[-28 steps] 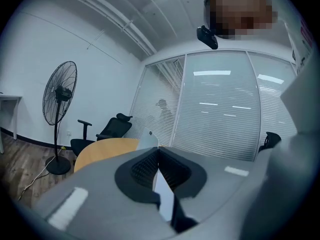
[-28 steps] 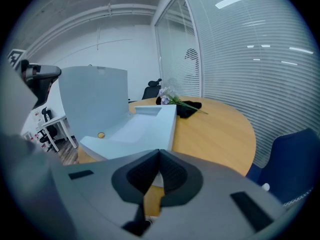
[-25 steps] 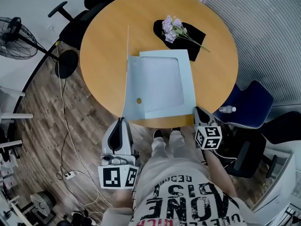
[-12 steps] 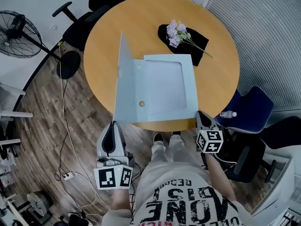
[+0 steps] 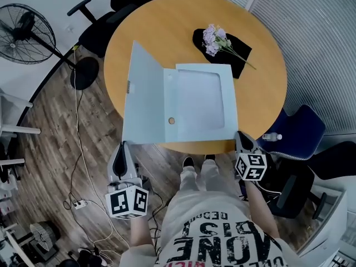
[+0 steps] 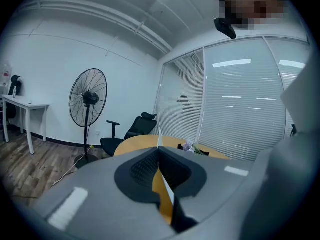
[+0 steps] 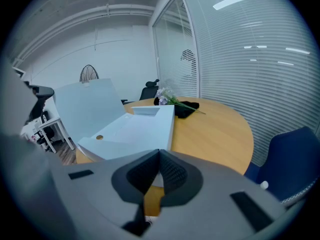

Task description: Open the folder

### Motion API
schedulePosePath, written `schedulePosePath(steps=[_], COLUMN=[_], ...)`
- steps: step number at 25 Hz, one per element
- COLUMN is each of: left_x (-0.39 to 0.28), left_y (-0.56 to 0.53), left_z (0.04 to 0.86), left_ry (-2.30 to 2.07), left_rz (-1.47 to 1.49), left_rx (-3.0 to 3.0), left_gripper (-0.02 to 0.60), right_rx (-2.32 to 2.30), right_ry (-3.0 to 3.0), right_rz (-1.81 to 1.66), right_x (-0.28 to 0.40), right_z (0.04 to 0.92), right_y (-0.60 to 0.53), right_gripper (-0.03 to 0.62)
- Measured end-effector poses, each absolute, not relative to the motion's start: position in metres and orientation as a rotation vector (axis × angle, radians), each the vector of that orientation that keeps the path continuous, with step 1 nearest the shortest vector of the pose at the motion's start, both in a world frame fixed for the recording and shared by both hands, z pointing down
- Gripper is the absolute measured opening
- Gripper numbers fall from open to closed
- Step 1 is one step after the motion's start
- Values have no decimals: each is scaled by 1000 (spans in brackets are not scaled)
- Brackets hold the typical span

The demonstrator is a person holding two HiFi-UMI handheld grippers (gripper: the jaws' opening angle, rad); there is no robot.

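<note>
The folder (image 5: 203, 102) lies at the surface's (image 5: 167, 32) near edge, its cover (image 5: 143, 102) held half-raised by the left hand-held gripper (image 5: 123, 147) clamped on its corner, while the right hand-held gripper (image 5: 241, 137), jaws together, sits at the opposite corner, apparently steadying it.

Flowers (image 5: 214, 38) on black cloth (image 5: 231, 64)
</note>
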State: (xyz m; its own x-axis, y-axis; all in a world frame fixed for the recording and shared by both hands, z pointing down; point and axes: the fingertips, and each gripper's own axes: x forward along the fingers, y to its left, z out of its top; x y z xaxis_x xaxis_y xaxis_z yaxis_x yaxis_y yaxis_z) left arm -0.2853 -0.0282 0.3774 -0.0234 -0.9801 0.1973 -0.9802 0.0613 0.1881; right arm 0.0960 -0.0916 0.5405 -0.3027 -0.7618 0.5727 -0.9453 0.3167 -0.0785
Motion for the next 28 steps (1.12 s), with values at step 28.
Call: schedulePosePath(steps=[28], left_x=[-367], left_y=[-22], left_z=[452], left_ry=[-2129], left_rz=[124], left_rx=[1752], left_gripper=[29], right_rx=[1501], right_ry=[-2135], right_rz=[571], right_x=[93], right_z=[540], right_y=[-93], right_gripper=[12])
